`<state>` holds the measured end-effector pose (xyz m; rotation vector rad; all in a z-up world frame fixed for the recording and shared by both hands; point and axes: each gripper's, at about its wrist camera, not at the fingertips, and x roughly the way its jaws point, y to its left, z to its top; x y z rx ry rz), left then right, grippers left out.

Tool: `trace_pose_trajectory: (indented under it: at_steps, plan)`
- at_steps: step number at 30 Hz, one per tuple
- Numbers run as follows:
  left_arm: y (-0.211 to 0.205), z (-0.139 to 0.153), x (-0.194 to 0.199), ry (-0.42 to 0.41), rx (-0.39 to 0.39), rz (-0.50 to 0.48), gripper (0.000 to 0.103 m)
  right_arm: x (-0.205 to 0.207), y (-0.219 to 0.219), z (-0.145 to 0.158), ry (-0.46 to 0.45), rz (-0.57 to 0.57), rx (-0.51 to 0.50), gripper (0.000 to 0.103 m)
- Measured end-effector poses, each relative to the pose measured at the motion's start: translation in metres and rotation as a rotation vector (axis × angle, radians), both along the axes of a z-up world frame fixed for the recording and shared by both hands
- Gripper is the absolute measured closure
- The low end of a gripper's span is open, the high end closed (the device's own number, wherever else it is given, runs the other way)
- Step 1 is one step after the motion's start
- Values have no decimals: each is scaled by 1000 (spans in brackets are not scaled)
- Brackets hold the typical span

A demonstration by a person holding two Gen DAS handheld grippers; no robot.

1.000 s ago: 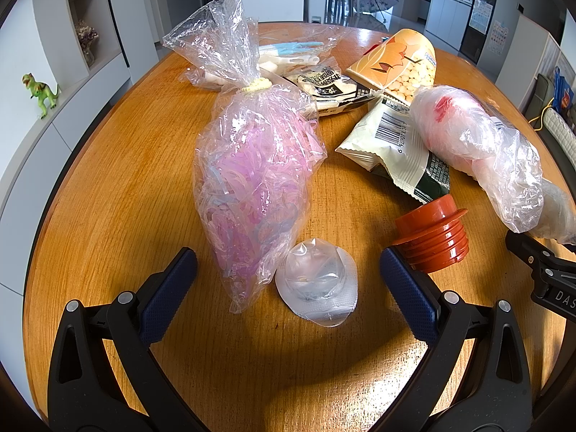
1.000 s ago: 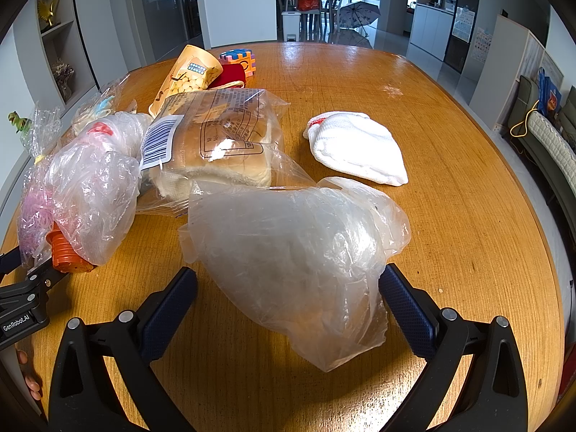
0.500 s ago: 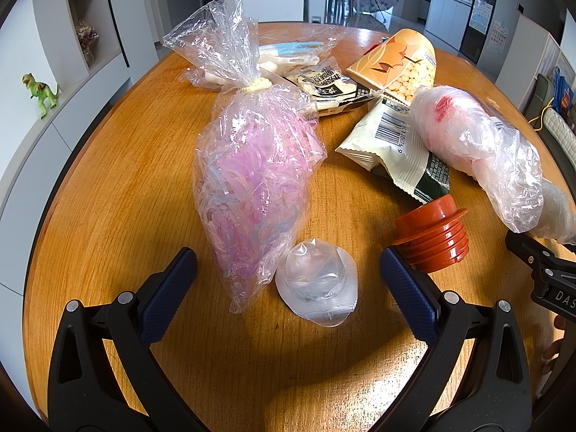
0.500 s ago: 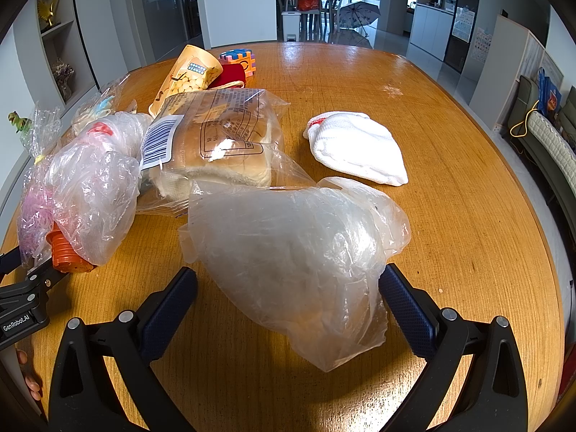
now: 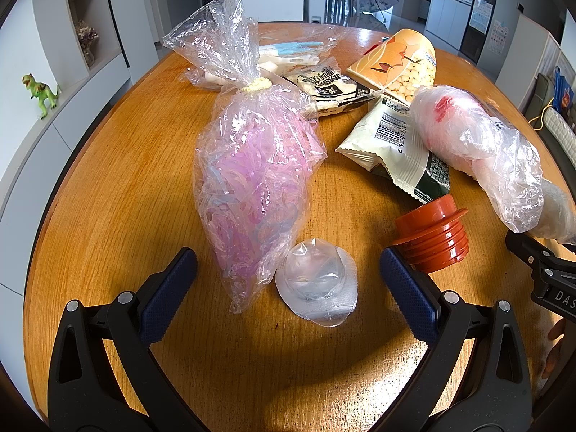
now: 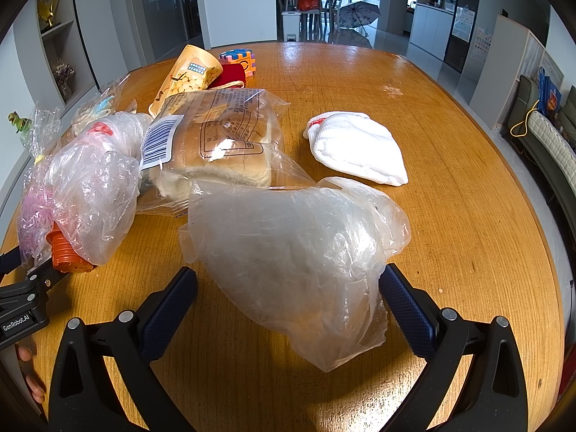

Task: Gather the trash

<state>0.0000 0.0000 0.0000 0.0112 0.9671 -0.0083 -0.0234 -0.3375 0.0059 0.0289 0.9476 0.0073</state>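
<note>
In the left wrist view, my left gripper (image 5: 288,280) is open just above the round wooden table (image 5: 108,187). A small clear plastic blister (image 5: 316,289) lies between its fingers, touching neither. The tail of a clear bag of pink bands (image 5: 252,176) reaches in beside it. An orange ribbed plug (image 5: 432,237) stands by the right finger. In the right wrist view, my right gripper (image 6: 288,295) is open around a crumpled clear plastic bag (image 6: 295,252), whose sides sit close to both fingers.
A bread bag (image 6: 216,144), a white cloth (image 6: 356,151), a snack cup (image 6: 187,75), a white snack packet (image 5: 396,147) and a knotted clear bag (image 5: 475,151) crowd the table. Bare wood (image 6: 450,216) shows to the right. A hand (image 6: 30,378) shows at the lower left.
</note>
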Motion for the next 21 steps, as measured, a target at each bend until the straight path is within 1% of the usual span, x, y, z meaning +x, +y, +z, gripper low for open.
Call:
trace_pose_trajectory:
  at_steps: [7,8,11,12,16,17,21]
  plan:
    - [2,0,-3,-2,-3,10,5,0,0,1,7,24,3,2]
    - [5,1,-6,-5,-17,21,5,-2,0,0,11,31,9,2]
    - [18,8,-21,-7,-107,41,5,-7,1,3,18,63,32,2]
    - [20,9,-20,-5,-110,45,5,-12,2,7,15,77,31,2]
    - [33,23,-33,-41,-77,52,5,-27,1,24,-19,121,17,2]
    - [30,28,-31,-47,-67,52,5,-30,1,29,-25,132,17,2]
    - [40,46,-27,-52,-24,73,5,-38,3,55,-50,163,30,2]
